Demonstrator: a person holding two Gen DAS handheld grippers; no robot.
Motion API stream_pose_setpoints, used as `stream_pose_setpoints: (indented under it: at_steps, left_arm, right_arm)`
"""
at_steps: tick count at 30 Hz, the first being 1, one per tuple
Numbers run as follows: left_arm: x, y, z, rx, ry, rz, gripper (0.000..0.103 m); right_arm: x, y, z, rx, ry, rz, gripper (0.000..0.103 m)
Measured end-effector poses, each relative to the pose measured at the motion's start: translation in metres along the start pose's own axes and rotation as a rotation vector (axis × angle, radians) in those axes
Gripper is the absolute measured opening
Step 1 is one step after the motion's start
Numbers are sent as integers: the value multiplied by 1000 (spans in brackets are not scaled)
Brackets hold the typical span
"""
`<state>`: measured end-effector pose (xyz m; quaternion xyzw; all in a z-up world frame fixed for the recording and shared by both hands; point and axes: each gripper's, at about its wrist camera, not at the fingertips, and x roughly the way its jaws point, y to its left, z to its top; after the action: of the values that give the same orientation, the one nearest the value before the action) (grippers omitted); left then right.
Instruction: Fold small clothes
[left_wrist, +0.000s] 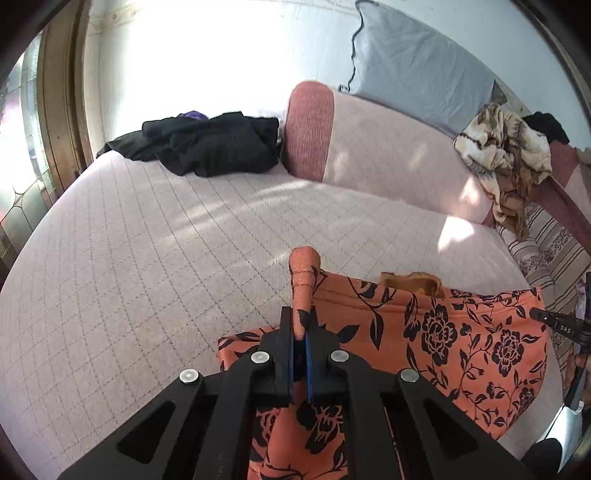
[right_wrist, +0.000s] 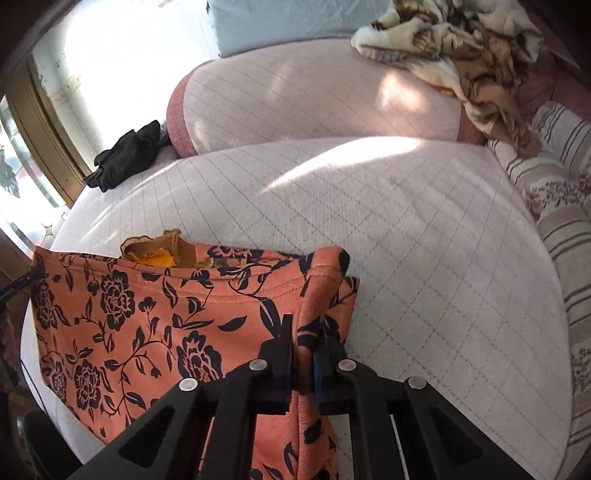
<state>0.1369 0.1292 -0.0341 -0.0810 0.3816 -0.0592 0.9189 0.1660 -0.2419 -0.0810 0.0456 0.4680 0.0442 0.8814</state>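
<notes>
An orange garment with a black flower print (left_wrist: 443, 332) lies spread near the front edge of the pink quilted bed (left_wrist: 147, 240). My left gripper (left_wrist: 301, 325) is shut on its left edge, with a bunched bit of cloth sticking up between the fingers. My right gripper (right_wrist: 306, 332) is shut on the garment's right edge (right_wrist: 325, 280). The garment (right_wrist: 147, 314) stretches between both grippers. A brown and yellow piece of cloth (right_wrist: 159, 247) peeks out behind its top edge. The right gripper's tip also shows at the right edge of the left wrist view (left_wrist: 554, 321).
A heap of black clothes (left_wrist: 207, 142) lies at the bed's far left by the wooden window frame (left_wrist: 59, 110). A long pink bolster (left_wrist: 369, 144) and a grey pillow (left_wrist: 417, 62) are at the back. A beige patterned blanket (right_wrist: 461, 48) and striped cushion (right_wrist: 554, 192) are on the right.
</notes>
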Motion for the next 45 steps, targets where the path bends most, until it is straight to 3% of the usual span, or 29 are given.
stream_pose_setpoints:
  at_steps: [2, 4, 8, 10, 12, 13, 15, 16, 17, 20, 23, 25, 26, 27, 28, 29, 30, 31, 33, 35, 37, 38, 39, 41, 43, 45]
  left_arm:
    - [-14, 2, -4, -14, -39, 6, 4]
    - [-4, 6, -7, -29, -23, 26, 4]
    - [80, 23, -25, -44, 148, 147, 7]
    - [105, 37, -36, -60, 217, 164, 9]
    - [94, 41, -32, -86, 180, 148, 13]
    - [87, 41, -30, -93, 166, 161, 14]
    - [67, 40, -26, -104, 126, 168, 17]
    - [56, 38, -25, -105, 111, 155, 19]
    - [45, 34, -26, -102, 96, 144, 22]
    - [11, 10, -42, -71, 66, 82, 35]
    - [-5, -21, -66, -18, 79, -3, 40]
    - [7, -29, -87, -15, 130, -23, 43]
    - [19, -27, -96, -31, 172, 0, 43]
    - [35, -22, -108, -39, 234, 62, 43]
    - [45, -16, -116, -46, 253, 80, 40]
    - [38, -15, -118, -48, 210, 82, 39]
    - [31, -18, -115, -42, 217, 101, 39]
    - [23, -21, -112, -40, 219, 112, 39]
    - [3, -28, -109, -22, 165, 113, 45]
    - [-5, -32, -111, -3, 138, 113, 61]
    - [14, -28, -122, 0, 208, 128, 62]
    - [29, -24, -128, 14, 256, 164, 62]
    - [31, -25, -132, 56, 246, 210, 64]
    - [18, -31, -127, 71, 230, 214, 64]
    - [-2, -34, -119, 29, 167, 169, 64]
    - [-12, -40, -113, 25, 124, 146, 64]
  right_arm:
    - [-10, 8, 7, -44, -66, -32, 8]
    - [-5, 7, 14, -39, -96, -41, 8]
    - [76, -7, 13, -7, 94, -59, 9]
    - [88, -15, 4, 30, 92, -63, 12]
    - [74, -20, 1, 90, 42, -68, 21]
    - [64, -22, 0, 92, 20, -82, 32]
    - [39, -25, 2, 97, -33, -111, 43]
    - [25, -26, 2, 114, -61, -107, 62]
    - [9, -25, 1, 138, -92, -84, 70]
    - [-24, -12, -11, 181, -105, 122, 73]
    - [-19, 8, -39, 245, 1, 409, 77]
    - [2, 10, -61, 289, 89, 516, 77]
    - [14, 7, -72, 291, 117, 485, 77]
    - [26, -4, -82, 313, 132, 387, 76]
    - [36, -18, -93, 391, 137, 358, 64]
    - [36, -32, -99, 501, 119, 398, 59]
    - [25, -36, -102, 563, 91, 418, 60]
    - [11, -33, -99, 547, 60, 402, 69]
    - [-19, -16, -99, 462, -7, 424, 74]
    - [-30, -1, -108, 419, -16, 520, 83]
    - [-17, 1, -121, 407, 36, 507, 83]
    - [-1, -7, -132, 438, 89, 429, 82]
    - [12, -21, -141, 521, 133, 368, 75]
    - [-3, -36, -149, 649, 65, 428, 71]
    - [-34, -33, -146, 603, -11, 399, 74]
    - [-54, -34, -156, 632, -47, 431, 79]
